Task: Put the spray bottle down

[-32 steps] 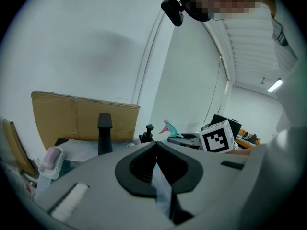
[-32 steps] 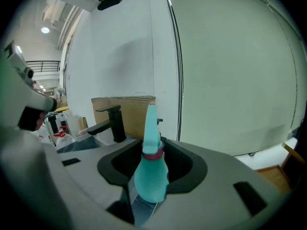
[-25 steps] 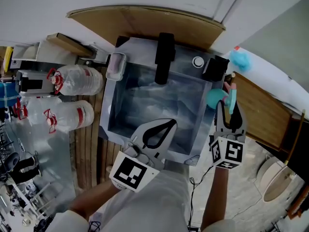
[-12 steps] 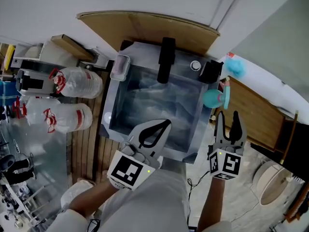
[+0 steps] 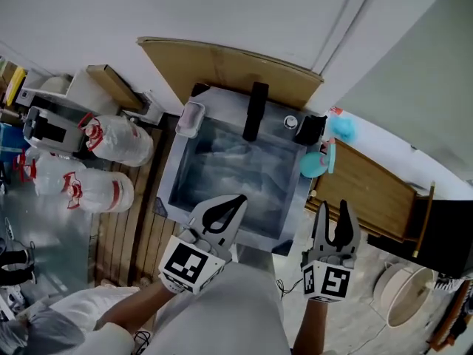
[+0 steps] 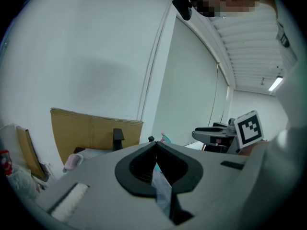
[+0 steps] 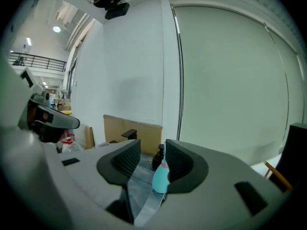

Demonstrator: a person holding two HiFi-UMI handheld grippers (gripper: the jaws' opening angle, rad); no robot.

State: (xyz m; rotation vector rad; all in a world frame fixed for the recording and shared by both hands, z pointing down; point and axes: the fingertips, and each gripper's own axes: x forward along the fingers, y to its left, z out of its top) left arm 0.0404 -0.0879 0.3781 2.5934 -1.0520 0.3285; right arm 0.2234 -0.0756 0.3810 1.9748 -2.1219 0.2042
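Observation:
The teal spray bottle (image 5: 316,161) with a pink nozzle stands upright on the counter at the sink's right edge. In the right gripper view the bottle (image 7: 160,176) shows some way ahead, seen through the gap of the jaws. My right gripper (image 5: 332,211) hangs back from it toward the person. Its jaws are apart and closing, with nothing between them. My left gripper (image 5: 235,200) hovers over the sink's near rim with its tips together and nothing held. In the left gripper view its jaws (image 6: 156,143) meet at a point.
A steel sink (image 5: 174,191) with a black faucet (image 5: 256,109) lies ahead, a black dispenser (image 5: 310,129) at its back right corner. Large water bottles (image 5: 118,140) lie to the left. A wooden counter (image 5: 366,191) runs right. Cardboard (image 5: 229,69) leans on the wall.
My right gripper has drawn back and up from the spray bottle, which stays standing by the sink. The left gripper has also pulled back and risen, still shut.

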